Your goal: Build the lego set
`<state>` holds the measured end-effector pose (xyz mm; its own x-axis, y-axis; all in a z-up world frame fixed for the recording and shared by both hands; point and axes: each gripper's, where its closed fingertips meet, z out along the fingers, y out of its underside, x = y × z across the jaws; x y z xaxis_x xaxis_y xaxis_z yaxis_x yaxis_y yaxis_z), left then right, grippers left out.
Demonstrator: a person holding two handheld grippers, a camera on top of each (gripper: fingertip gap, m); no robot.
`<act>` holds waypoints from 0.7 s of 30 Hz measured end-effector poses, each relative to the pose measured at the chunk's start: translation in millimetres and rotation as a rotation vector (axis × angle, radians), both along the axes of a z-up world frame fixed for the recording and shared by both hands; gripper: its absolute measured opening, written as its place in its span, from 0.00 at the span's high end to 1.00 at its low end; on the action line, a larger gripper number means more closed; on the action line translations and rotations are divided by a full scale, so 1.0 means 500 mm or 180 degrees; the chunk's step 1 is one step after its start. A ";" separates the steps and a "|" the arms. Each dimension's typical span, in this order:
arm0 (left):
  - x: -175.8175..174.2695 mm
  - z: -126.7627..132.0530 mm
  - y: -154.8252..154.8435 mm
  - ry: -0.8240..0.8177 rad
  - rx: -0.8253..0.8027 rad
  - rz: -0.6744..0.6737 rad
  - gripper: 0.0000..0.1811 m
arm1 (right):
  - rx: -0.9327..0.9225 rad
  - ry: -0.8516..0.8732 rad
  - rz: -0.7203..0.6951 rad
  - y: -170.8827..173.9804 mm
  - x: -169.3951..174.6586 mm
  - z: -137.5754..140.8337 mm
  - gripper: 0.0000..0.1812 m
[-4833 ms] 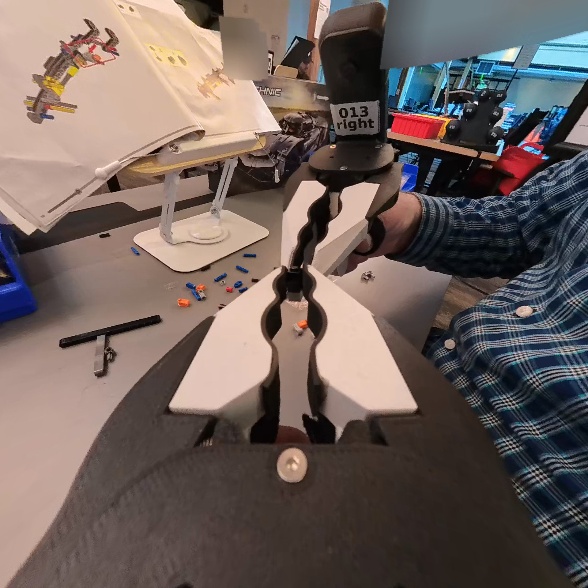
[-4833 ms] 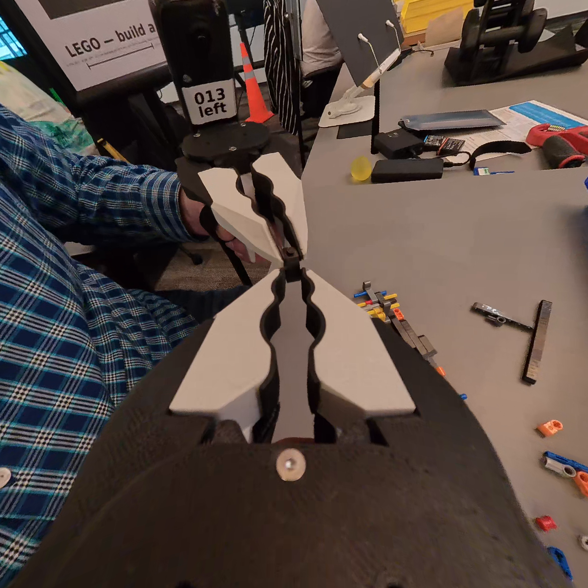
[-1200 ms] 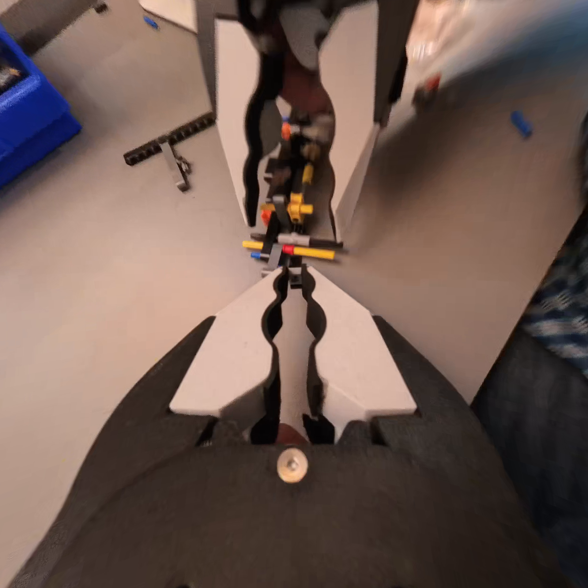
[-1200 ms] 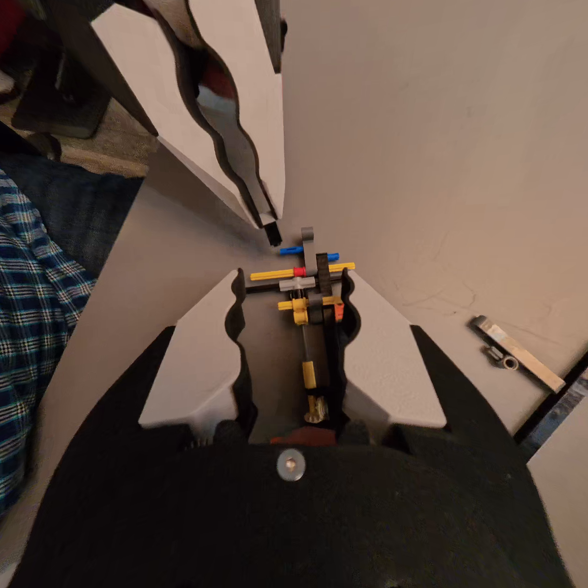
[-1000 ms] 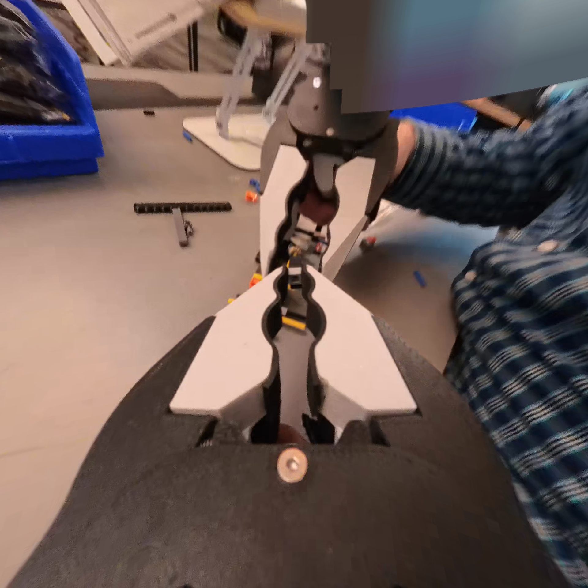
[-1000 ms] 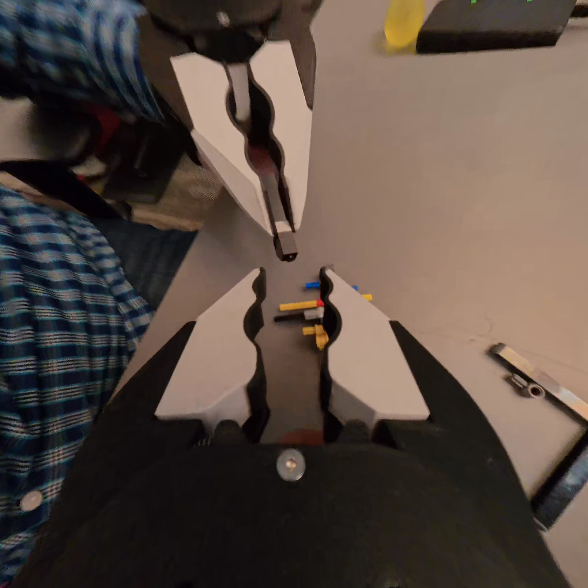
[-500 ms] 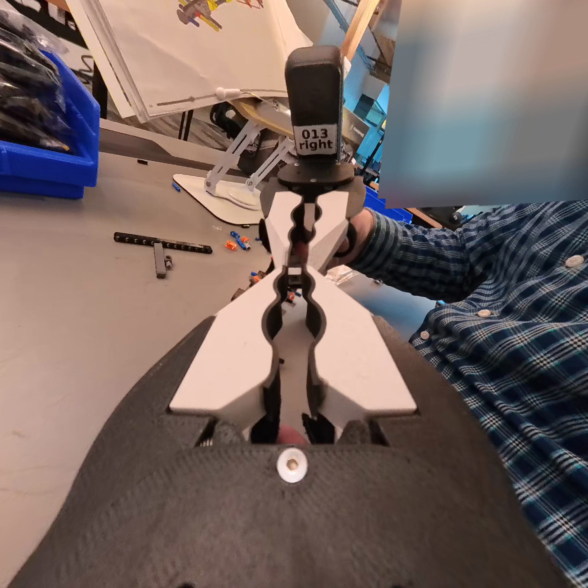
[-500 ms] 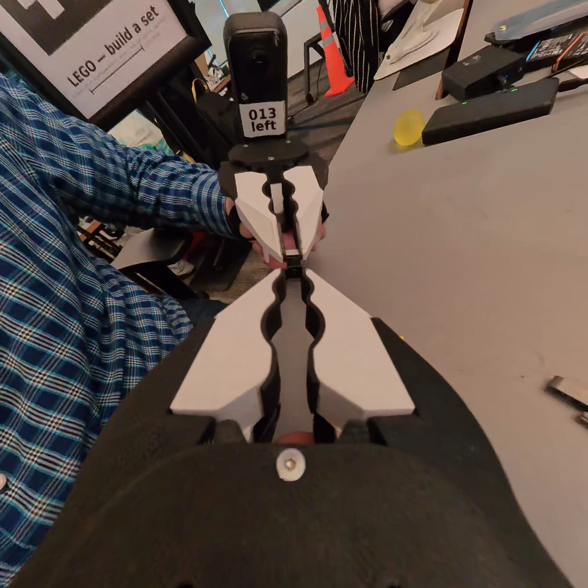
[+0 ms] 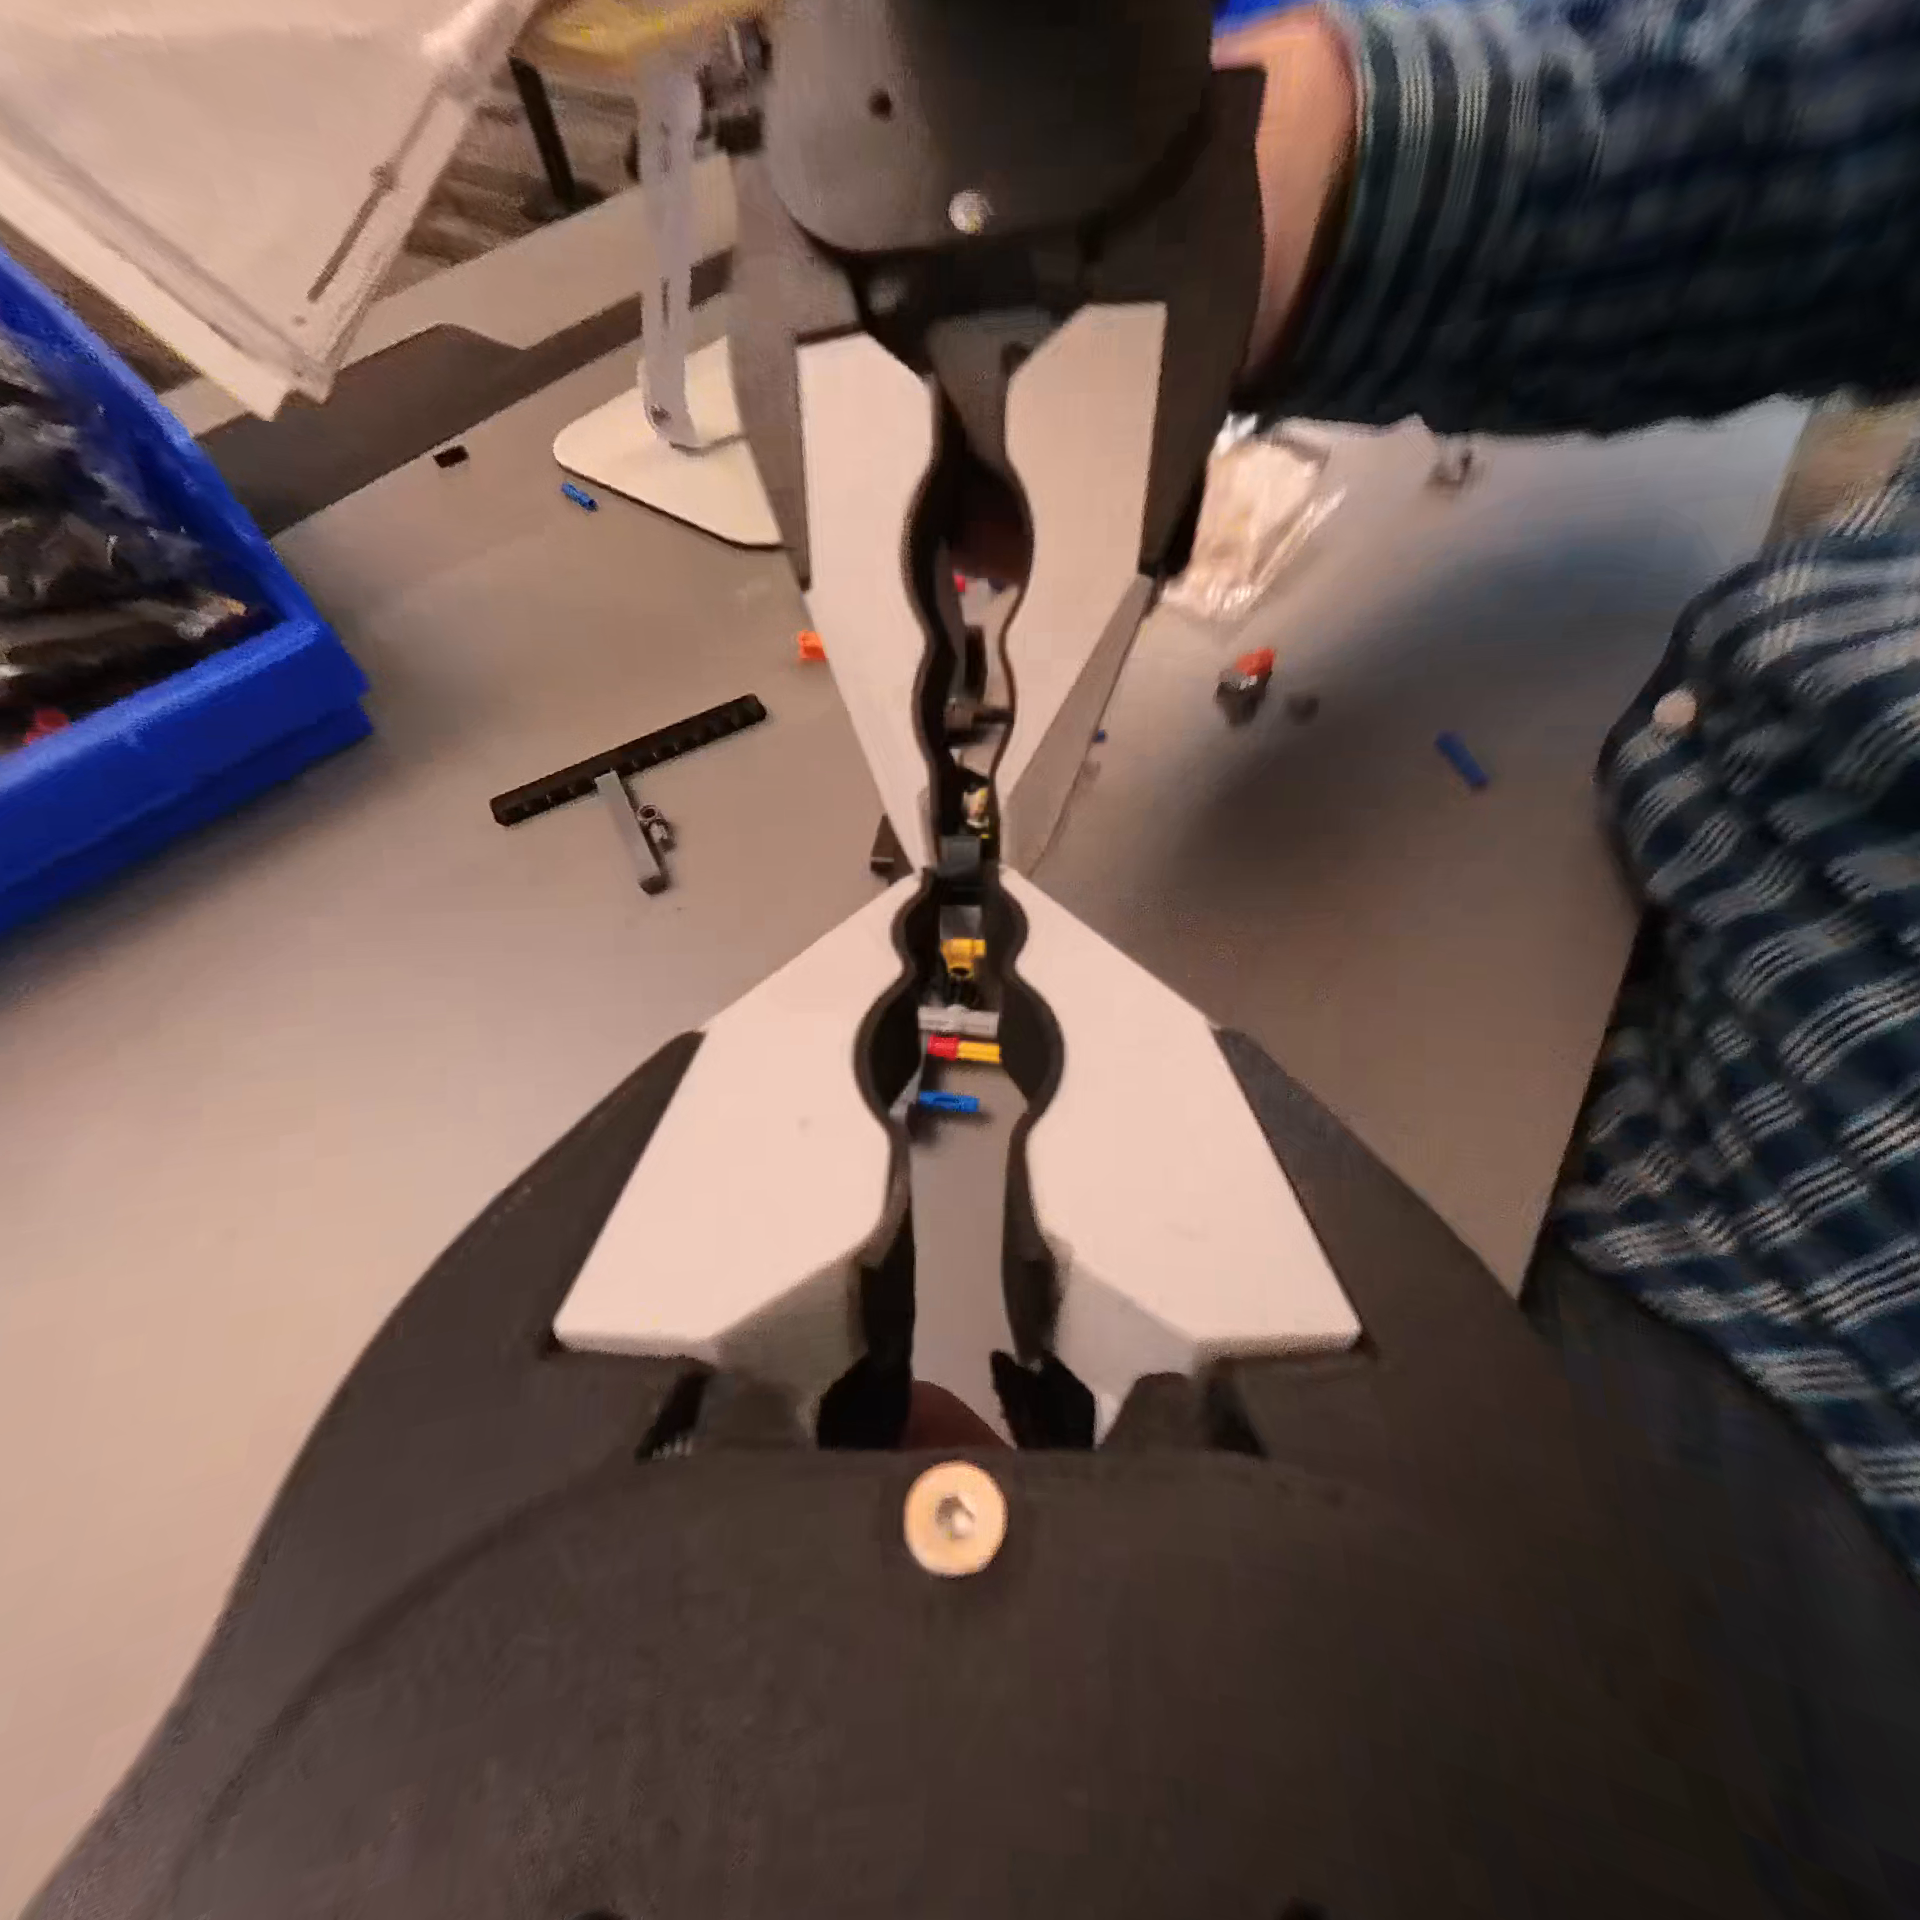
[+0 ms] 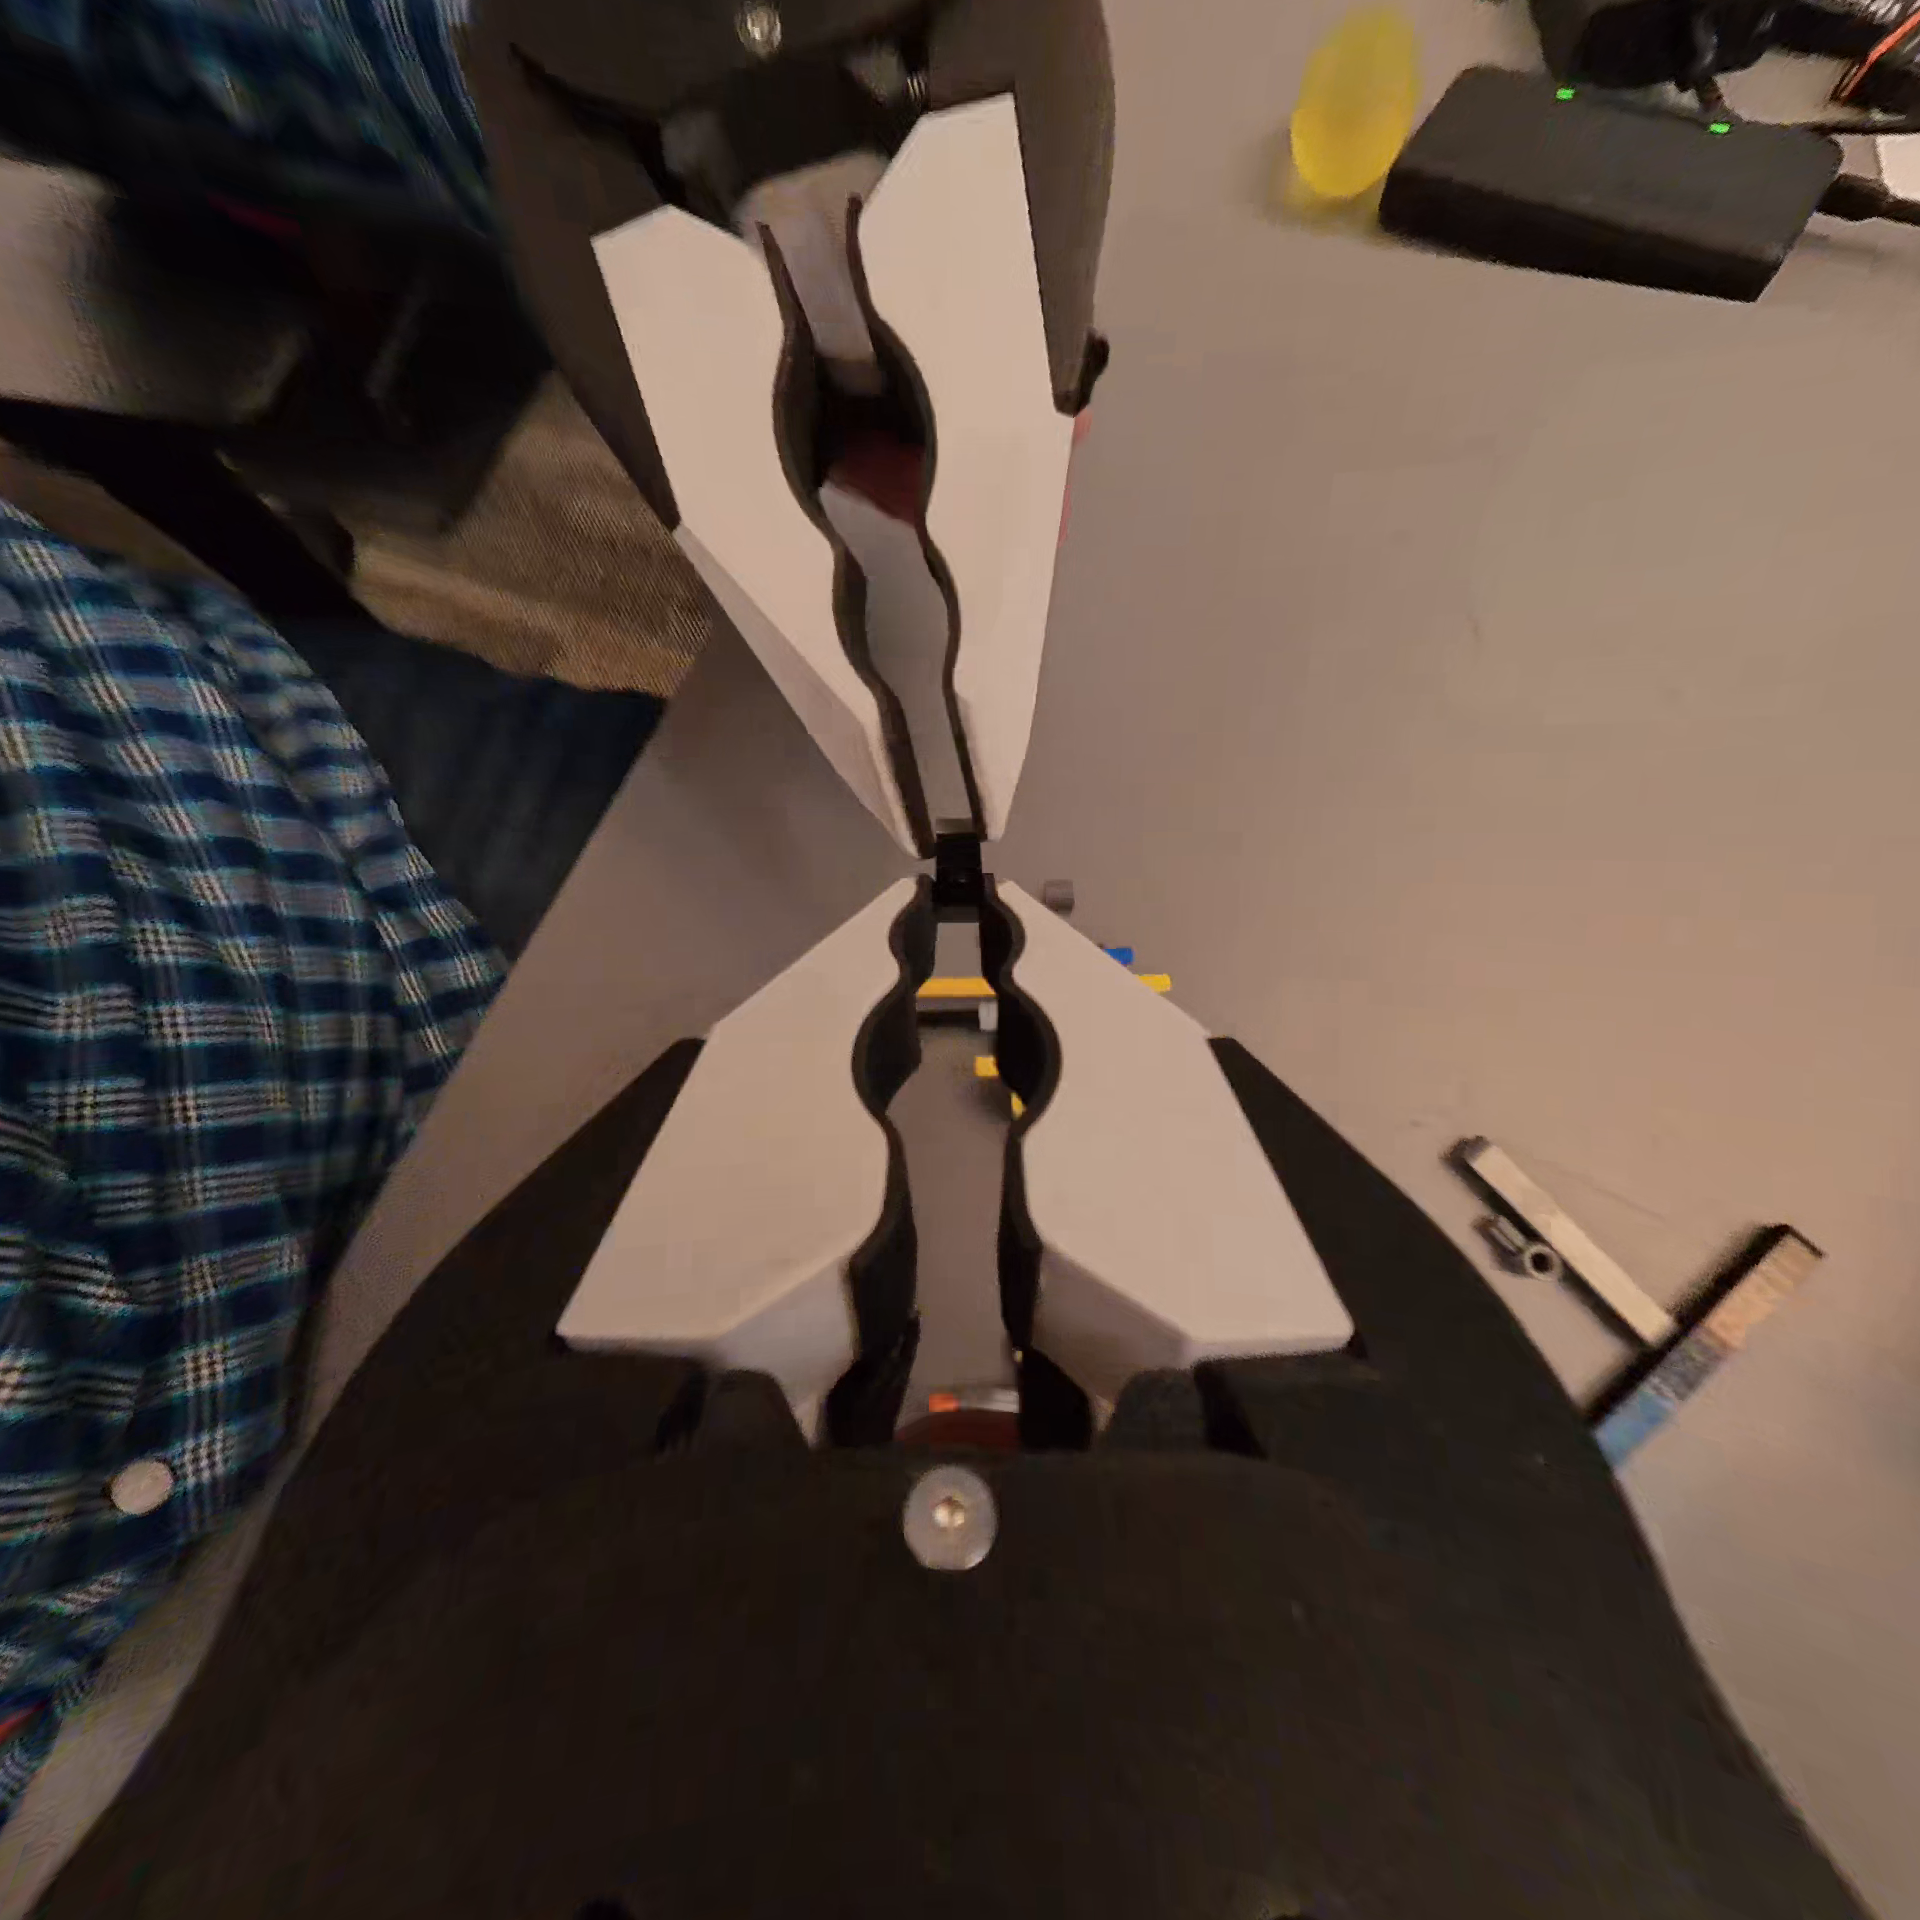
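Note:
My left gripper [image 9: 961, 883] and right gripper [image 10: 956, 896] meet tip to tip above the grey table. Both are shut on one small black Lego piece [image 9: 961, 860], which also shows in the right wrist view [image 10: 956, 868]. The right gripper [image 9: 961, 826] comes down from the top of the left wrist view, and the left gripper [image 10: 948, 831] does the same in the right wrist view. Below them the partly built assembly [image 9: 961, 1049] of yellow, red, blue and grey parts lies on the table. It is mostly hidden by my fingers in the right wrist view [image 10: 951, 985].
A long black beam with a grey piece [image 9: 629, 774] lies to the left; it also shows in the right wrist view [image 10: 1704, 1340]. A blue bin [image 9: 156, 665], the manual stand [image 9: 675, 436], a plastic bag [image 9: 1257, 520] and loose small pieces surround it. A yellow ball [image 10: 1351, 104] and a black box [image 10: 1600, 177] sit far back. Both grippers' tips are close together, under 4 cm apart. From either gripper's tips it is about 35 cm to the yellow ball [image 10: 1351, 104].
Both grippers have tipped down toward the table and now hang over the assembly. They stay tip to tip on the small black piece. The right gripper, open a second ago, is shut.

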<state>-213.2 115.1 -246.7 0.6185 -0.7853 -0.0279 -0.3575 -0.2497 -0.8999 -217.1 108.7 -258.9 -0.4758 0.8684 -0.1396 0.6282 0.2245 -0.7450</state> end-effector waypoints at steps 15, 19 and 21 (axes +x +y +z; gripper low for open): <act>-0.006 -0.008 0.009 -0.0721 -0.0161 0.0339 1.00 | -0.0260 0.0191 -0.0316 0.027 -0.006 -0.008 1.00; -0.037 -0.043 -0.008 -0.0481 -0.0245 0.0474 1.00 | -0.0119 0.0099 -0.0390 0.032 0.015 -0.019 1.00; -0.049 -0.060 -0.032 -0.0378 -0.0346 0.0465 1.00 | -0.0087 0.0081 -0.0405 0.026 0.027 -0.020 1.00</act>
<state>-238.0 99.2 -276.5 0.7200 -0.6814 0.1319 -0.2034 -0.3889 -0.8986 -203.6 122.0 -269.1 -0.3658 0.9180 -0.1533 0.6310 0.1236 -0.7659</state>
